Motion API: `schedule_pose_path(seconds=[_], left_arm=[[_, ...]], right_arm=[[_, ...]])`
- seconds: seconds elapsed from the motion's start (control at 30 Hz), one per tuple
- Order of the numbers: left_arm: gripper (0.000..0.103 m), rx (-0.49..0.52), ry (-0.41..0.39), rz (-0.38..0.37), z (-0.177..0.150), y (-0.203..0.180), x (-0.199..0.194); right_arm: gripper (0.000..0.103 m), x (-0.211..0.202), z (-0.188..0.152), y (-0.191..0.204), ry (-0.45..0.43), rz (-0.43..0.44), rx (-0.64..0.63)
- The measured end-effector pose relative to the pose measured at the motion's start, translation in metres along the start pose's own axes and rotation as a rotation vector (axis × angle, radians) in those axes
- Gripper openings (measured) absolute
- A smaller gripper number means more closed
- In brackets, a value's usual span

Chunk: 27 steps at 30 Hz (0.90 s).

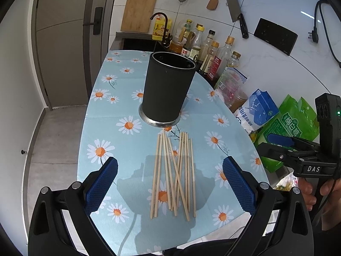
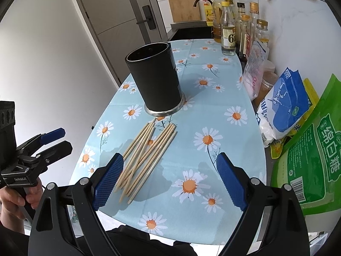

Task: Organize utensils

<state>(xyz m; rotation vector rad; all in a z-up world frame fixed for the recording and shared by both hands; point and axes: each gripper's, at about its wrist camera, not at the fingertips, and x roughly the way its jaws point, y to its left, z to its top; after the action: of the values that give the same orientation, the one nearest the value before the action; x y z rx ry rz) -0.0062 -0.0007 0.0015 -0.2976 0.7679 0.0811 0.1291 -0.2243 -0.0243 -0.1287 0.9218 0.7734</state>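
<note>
Several pale wooden chopsticks (image 1: 173, 175) (image 2: 147, 155) lie in a loose, crossed pile on the daisy-print cloth. Just beyond them an empty black cylindrical holder (image 1: 168, 87) (image 2: 155, 79) stands upright on a metal base. My left gripper (image 1: 170, 161) hovers open over the near part of the pile, one blue pad on each side, nothing held. My right gripper (image 2: 170, 156) is open too, over bare cloth; the pile lies by its left finger. Each gripper shows in the other's view: the right (image 1: 270, 145) at the right edge, the left (image 2: 53, 140) at the left edge, each held by a hand.
Oil and sauce bottles (image 2: 229, 32) line the wall at the back right. A blue-white bag (image 2: 279, 108), a green bag (image 2: 313, 166) and jars crowd the right side. A sink with a faucet (image 1: 159, 19) and a cutting board (image 1: 137, 13) lie behind. The table (image 2: 119, 89) drops off on the left.
</note>
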Motion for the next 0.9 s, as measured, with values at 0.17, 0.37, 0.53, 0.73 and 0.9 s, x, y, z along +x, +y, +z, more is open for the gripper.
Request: schedule_pose_path(seconds=[0.17,0.37,0.53,0.73,0.9], left_arm=[[0.096,0.002,-0.003,0.003,0.001,0.0,0.0],[0.096,-0.002,0.001,0.007,0.004,0.002,0.001],[0.096,0.001,0.017,0.002,0.006,0.003,0.003],[0.096,0.033,0.052,-0.009,0.011,0.005,0.008],[0.096,0.034,0.081,0.011,0.018,0.016,0.017]], right_arm=[[0.088,-0.002,0.0,0.001,-0.005,0.004,-0.005],[0.088,-0.001,0.002,0.002,0.001,0.001,-0.001],[0.088,0.006,0.003,0.002,0.034,0.0,0.005],[0.088,0.018,0.006,0.004,0.081,0.003,0.041],[0.088,0.046,0.007,-0.003,0.224,0.001,0.151]])
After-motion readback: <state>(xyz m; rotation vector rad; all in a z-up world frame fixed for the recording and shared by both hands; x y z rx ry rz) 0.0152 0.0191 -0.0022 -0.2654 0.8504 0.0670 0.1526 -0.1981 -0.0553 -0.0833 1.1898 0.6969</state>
